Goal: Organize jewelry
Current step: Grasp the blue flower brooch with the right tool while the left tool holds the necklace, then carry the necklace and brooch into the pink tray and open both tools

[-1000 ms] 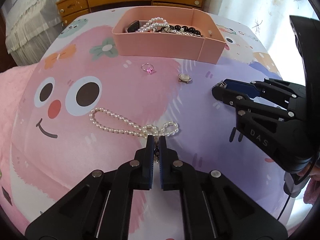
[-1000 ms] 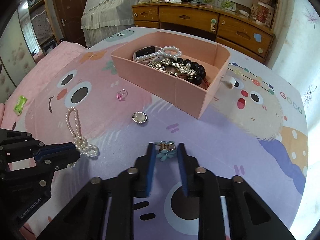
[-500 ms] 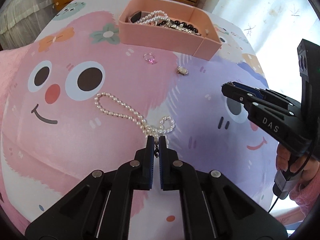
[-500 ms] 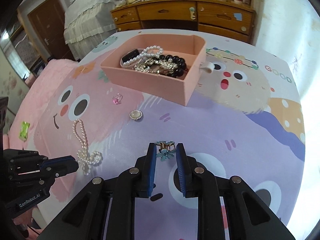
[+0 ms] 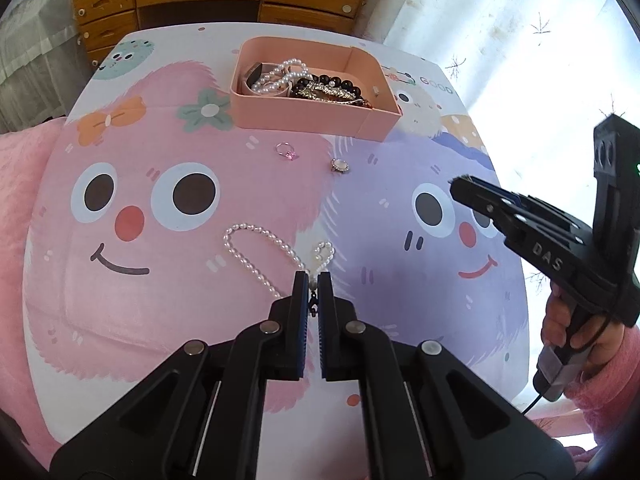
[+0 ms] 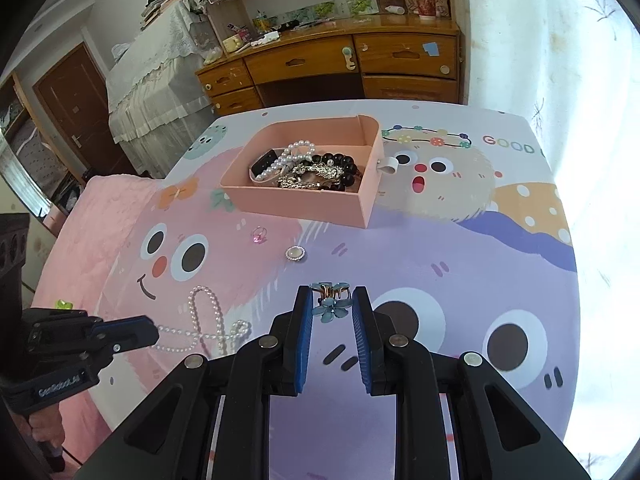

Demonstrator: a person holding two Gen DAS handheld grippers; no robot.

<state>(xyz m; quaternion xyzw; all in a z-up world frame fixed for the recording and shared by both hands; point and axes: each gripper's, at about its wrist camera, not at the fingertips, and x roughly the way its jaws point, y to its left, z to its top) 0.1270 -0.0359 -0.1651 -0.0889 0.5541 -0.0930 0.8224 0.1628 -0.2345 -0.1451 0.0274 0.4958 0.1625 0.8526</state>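
My left gripper [image 5: 313, 280] is shut on a white pearl necklace [image 5: 256, 256] and holds it above the cartoon tablecloth; the strand hangs from the tips and also shows in the right wrist view [image 6: 204, 320]. My right gripper [image 6: 331, 294] is shut on a blue flower hair clip [image 6: 330, 304], lifted above the cloth. A pink box [image 5: 316, 120] [image 6: 304, 200] at the far side holds pearls, black beads and a gold piece. A pink-stone ring [image 5: 287, 152] [image 6: 259, 235] and a round pearl brooch [image 5: 339, 165] [image 6: 295, 254] lie in front of the box.
The table [image 5: 120, 320] has a cartoon-face cloth. A wooden dresser [image 6: 332, 64] stands behind the table, a bed with white lace [image 6: 152, 80] to the left. A small green item [image 6: 63, 304] lies at the left edge. The right gripper body [image 5: 560, 248] hovers at right.
Both grippers have risen and pulled back from the table with their items. The pearl necklace has lifted off the cloth with the left gripper. The hair clip stays gripped.
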